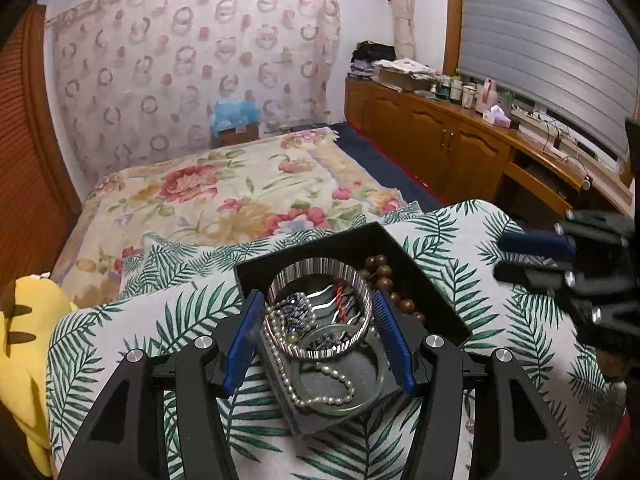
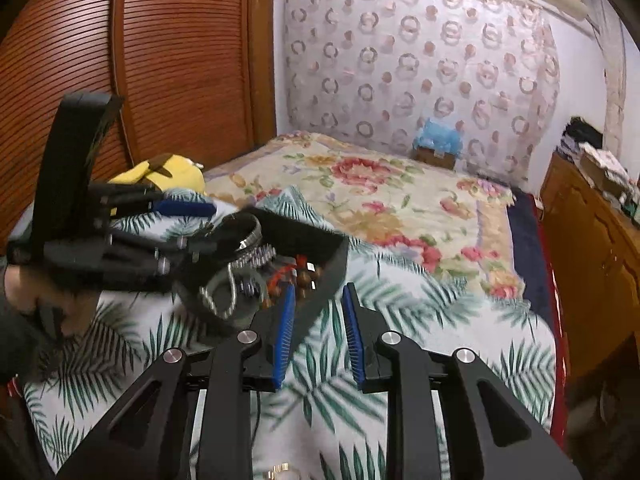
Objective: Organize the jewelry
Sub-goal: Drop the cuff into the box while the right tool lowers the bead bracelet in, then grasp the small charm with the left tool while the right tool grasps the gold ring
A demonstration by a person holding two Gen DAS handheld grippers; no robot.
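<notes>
A black jewelry box [image 1: 394, 242] sits on a leaf-print cushion. It holds a ribbed silver bangle [image 1: 320, 276], a pearl necklace [image 1: 320, 400], a green bangle [image 1: 340, 410] and brown wooden beads [image 1: 380, 270]. My left gripper [image 1: 318, 308] holds the silver bangle between its blue pads, just above the box. My right gripper [image 2: 318, 300] is open and empty, its fingertips at the box's near wall [image 2: 332, 280]. It also shows in the left wrist view [image 1: 532, 256], right of the box.
The leaf-print cushion [image 1: 460, 300] lies on a bed with a floral blanket [image 1: 240, 188]. A yellow plush toy [image 1: 24, 340] lies at the cushion's left. A wooden cabinet [image 1: 440, 136] with clutter runs along the right wall. A wooden wardrobe [image 2: 160, 60] stands at left.
</notes>
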